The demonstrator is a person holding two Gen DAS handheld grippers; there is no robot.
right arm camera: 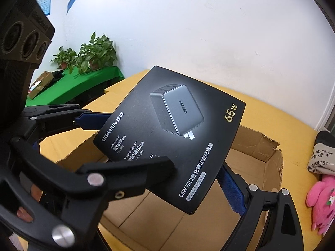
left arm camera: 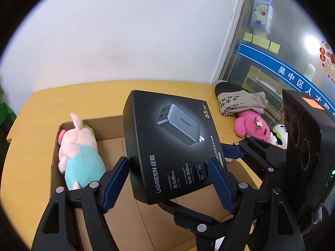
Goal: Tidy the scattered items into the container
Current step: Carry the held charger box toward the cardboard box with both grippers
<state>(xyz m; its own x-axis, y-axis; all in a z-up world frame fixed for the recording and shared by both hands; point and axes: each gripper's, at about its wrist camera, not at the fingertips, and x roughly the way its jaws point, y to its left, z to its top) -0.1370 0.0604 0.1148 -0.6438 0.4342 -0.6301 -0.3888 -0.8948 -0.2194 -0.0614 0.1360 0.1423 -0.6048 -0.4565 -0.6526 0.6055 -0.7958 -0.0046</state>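
A black UGREEN charger box hangs tilted above the open cardboard box. My left gripper is shut on its near end, blue pads pressing both sides. My right gripper is shut on the same charger box from the other side; its fingers show in the left wrist view. A pink-and-teal plush pig lies inside the cardboard box at its left wall. A pink plush toy and a folded printed cloth lie on the yellow table, right of the container.
A white plush lies beside the pink one. The pink plush and cloth also show at the right wrist view's edge. A green-covered table with potted plants stands to the left. A white wall is behind; a glass door is right.
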